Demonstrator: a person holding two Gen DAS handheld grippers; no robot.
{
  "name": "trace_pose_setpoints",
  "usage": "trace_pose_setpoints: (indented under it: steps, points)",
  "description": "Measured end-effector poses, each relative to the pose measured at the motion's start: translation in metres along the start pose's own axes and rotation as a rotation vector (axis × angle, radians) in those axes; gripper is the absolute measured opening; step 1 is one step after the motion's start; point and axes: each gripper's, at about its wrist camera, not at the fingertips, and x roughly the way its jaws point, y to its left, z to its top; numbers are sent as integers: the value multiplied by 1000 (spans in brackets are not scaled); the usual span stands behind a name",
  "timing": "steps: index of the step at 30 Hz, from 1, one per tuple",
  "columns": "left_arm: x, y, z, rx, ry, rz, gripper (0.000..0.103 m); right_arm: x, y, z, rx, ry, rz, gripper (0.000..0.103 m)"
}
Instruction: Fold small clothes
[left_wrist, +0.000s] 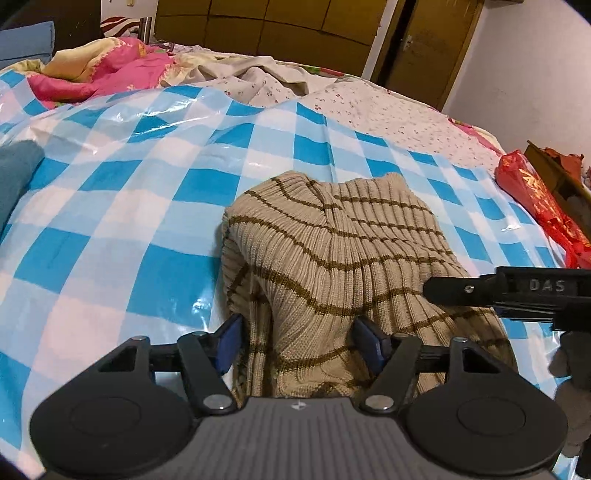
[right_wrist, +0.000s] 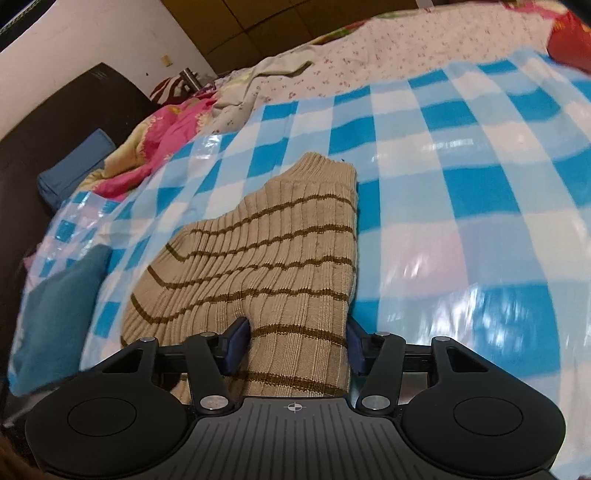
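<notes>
A red bag lies far right of the left gripper, at the edge of the bed; its contents are not visible.

The beige striped sweater lies bunched on the blue-and-white checkered sheet, directly ahead of the left gripper and running back between its fingers. The two blue pads stand fairly wide apart with a thick fold of knit filling the gap between them; whether they actually pinch it is hard to judge from this angle.

The right gripper has the sweater ahead of it too, the ribbed hem at the far end. Its fingers are likewise spread, with a band of the knit lying between the pads; the cloth's right edge runs along the inner face of the right pad.

In the left wrist view the right gripper reaches in from the right, its tip over the sweater.

Left of both grippers lies a teal cloth. Beyond the sheet's far edge are a pink quilt and floral bedding. Bare sheet spreads right of the right gripper and left of the left one.
</notes>
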Motion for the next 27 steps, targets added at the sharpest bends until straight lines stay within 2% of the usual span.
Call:
trace_pose_setpoints:
  steps: [2, 6, 10, 12, 14, 16, 23, 27]
  points:
    - [-10, 0, -2, -2, -6, 12, 74, -13, 1, -1, -3, -13, -9, 53]
    - [-36, -1, -17, 50, -31, 59, 73, -52, 14, -21, -105, -61, -40, 55]
    - [-39, 2, -33, 82, 4, 88, 75, -59, 28, -49, -206, -4, -44, 54]
    - [-40, 3, -38, 103, 22, 109, 77, -53, 30, -59, -246, 26, -91, 53]
    - [-40, 4, -41, 123, 33, 124, 78, -45, 24, -63, -259, 52, -112, 53]
    - [-41, 5, -40, 128, 40, 132, 78, -39, 18, -63, -250, 70, -129, 58]
    - [-61, -4, -39, 143, 15, 183, 77, -57, 21, -66, -261, 52, -135, 58]
    - [-78, -14, -45, 156, -13, 180, 77, -71, 25, -73, -250, 21, -106, 58]
